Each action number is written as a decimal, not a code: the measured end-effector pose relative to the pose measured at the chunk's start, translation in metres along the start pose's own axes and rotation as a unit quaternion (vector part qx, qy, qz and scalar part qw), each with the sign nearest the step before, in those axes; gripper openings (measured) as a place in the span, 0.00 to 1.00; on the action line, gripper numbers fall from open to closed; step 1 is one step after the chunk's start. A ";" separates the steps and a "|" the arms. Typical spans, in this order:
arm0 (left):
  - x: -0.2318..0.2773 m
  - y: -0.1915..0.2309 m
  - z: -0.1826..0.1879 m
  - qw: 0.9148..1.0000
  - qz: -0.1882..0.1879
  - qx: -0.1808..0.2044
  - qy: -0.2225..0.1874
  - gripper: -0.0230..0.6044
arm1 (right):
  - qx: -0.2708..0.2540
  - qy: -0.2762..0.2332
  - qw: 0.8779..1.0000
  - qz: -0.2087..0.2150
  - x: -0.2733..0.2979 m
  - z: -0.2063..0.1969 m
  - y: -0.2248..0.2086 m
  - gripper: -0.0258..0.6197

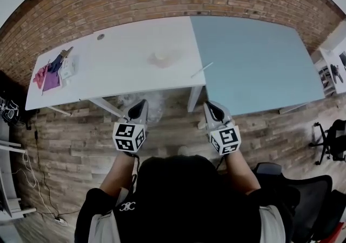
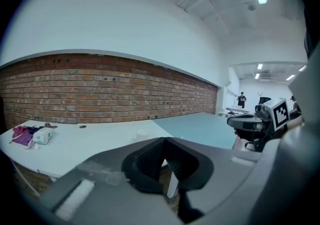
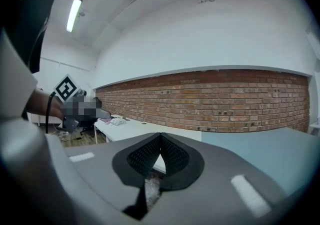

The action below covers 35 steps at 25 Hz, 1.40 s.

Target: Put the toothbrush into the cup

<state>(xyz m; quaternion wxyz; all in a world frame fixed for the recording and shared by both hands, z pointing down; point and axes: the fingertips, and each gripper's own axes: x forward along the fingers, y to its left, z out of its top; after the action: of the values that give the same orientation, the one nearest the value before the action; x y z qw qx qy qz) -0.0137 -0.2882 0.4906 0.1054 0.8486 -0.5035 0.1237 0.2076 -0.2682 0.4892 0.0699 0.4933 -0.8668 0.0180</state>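
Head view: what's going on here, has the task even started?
A person stands short of the white table, holding the left gripper and the right gripper out toward it, both with jaws together and nothing in them. The toothbrush lies near the table's right edge, apart from the cup to its left. Neither is touched yet.

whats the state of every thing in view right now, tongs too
left tongs: shut, nothing between them
right tongs: shut, nothing between them
toothbrush: lying flat on the white table, outside the cup
cup: on the white table, no toothbrush in it
cloths: heaped at that table's left end
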 end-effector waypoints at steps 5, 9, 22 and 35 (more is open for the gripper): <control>0.017 -0.002 0.008 1.000 0.016 -0.002 0.000 0.05 | -0.003 0.015 0.999 0.032 0.022 -0.005 -0.015 0.05; 0.029 0.012 0.006 1.000 0.027 -0.010 0.004 0.05 | -0.011 0.024 0.999 0.046 0.040 -0.009 -0.017 0.05; 0.098 0.063 -0.002 0.999 -0.007 -0.031 0.023 0.05 | -0.047 0.082 0.995 0.038 0.109 -0.022 -0.034 0.05; 0.169 0.136 0.008 0.994 -0.101 -0.042 0.023 0.05 | -0.110 0.166 0.980 0.012 0.207 -0.028 -0.026 0.05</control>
<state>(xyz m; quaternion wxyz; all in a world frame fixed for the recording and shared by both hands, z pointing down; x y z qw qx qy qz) -0.0542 -0.4947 0.5439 0.1645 0.8870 -0.4173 0.1101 0.1281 -0.4555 0.5444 0.2661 0.4620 -0.8460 0.0048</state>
